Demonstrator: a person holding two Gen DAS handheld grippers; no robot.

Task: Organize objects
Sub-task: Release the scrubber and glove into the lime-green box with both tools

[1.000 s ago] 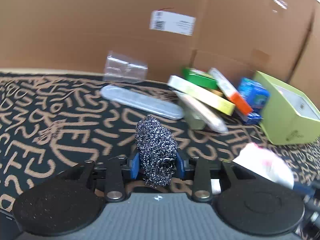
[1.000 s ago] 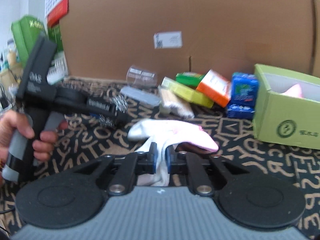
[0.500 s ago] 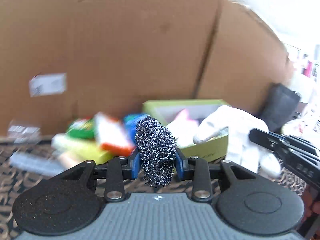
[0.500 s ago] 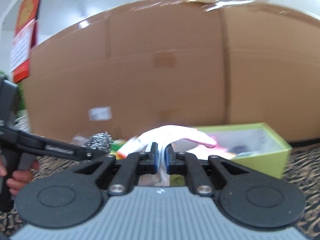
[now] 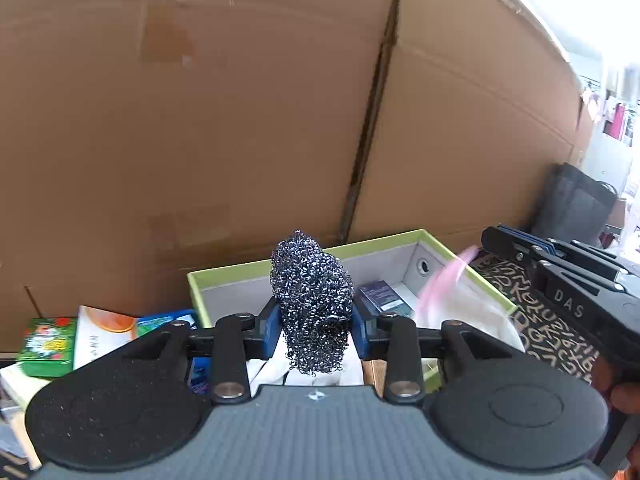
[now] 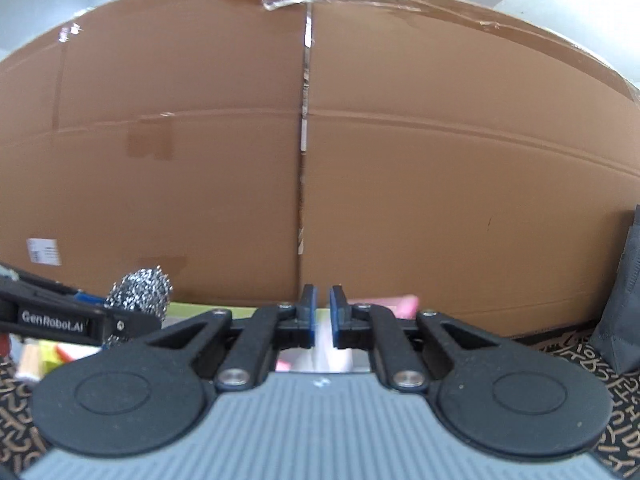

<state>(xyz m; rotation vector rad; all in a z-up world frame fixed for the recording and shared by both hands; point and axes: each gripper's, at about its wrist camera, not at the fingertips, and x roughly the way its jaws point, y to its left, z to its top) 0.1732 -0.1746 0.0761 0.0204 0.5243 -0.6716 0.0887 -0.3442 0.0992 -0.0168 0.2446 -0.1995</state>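
While the left gripper clamps a steel wool scourer between its blue pads at frame centre, the green box sits just behind it, holding a small dark blue carton and a blurred pink-and-white cloth at right. Seen from the right wrist, the right gripper has its jaws slightly parted, gripping nothing, with the cloth low in the gap below them.

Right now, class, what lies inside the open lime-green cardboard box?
Inside the lime-green cardboard box: a dark blue packet and a white and pink sock. The steel wool scourer in the left gripper covers the middle.
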